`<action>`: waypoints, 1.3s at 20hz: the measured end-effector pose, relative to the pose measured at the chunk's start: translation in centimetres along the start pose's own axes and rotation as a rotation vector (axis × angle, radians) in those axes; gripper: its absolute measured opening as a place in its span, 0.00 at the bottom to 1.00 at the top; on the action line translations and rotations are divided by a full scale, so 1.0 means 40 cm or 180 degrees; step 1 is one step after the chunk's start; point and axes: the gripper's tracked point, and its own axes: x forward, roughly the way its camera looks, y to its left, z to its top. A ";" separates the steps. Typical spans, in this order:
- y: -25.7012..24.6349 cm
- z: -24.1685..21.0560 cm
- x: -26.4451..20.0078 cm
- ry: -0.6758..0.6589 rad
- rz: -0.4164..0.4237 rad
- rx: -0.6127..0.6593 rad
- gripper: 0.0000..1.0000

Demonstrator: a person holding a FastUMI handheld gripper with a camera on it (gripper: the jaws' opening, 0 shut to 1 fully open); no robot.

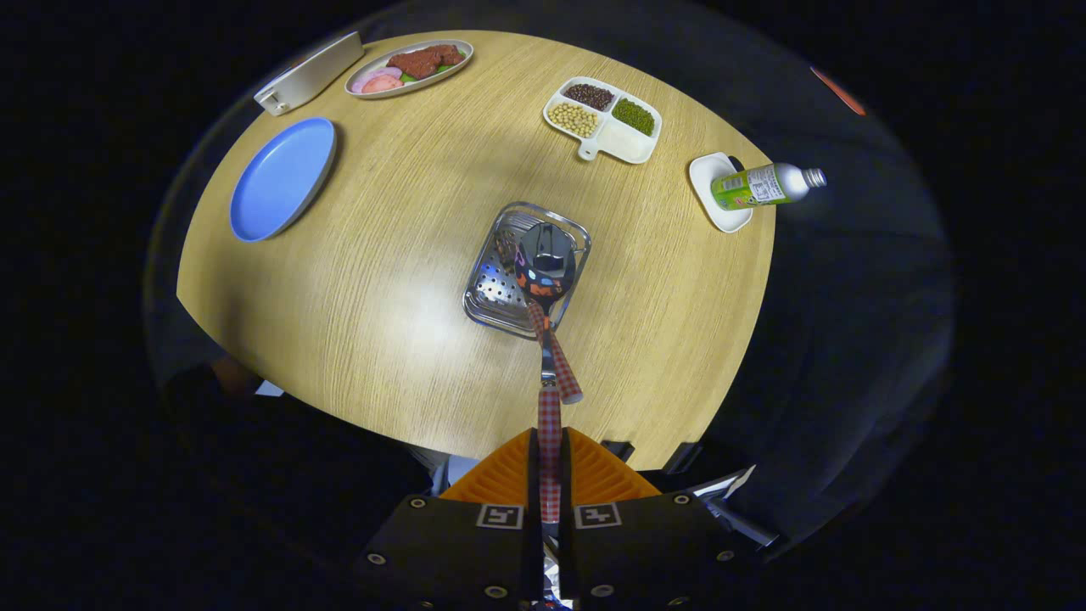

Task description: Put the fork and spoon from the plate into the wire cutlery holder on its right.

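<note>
Fingers of the gripper [550, 475] are clenching the checked handle of a spoon [547, 263], both pads pressing on it, so the spoon is pointing straight ahead with its bowl hanging over the wire cutlery holder [484, 293]. Holding it by the far end of the handle is, I judge, letting the bowl lead downward into the basket while the fingers are staying clear of the rim.

A second checked handle [564, 373] is already leaning out of the holder toward the gripper — most likely the fork, though its head is hidden among the reflections. The blue plate [284, 178] is lying bare, well apart to the holder's left, so the task is looking close to finished.

Materials are varied: the holder is a shiny metal box with rounded corners, wire at one end and a perforated floor; the spoon's bowl is polished and mirror-like; the handles are wearing a red-and-white gingham pattern. The round table [407, 339] is showing a pale, fine wood grain — smooth and matte.
</note>
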 end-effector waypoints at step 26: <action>-0.012 0.210 -0.048 -0.0674 0.0414 -0.0466 0.22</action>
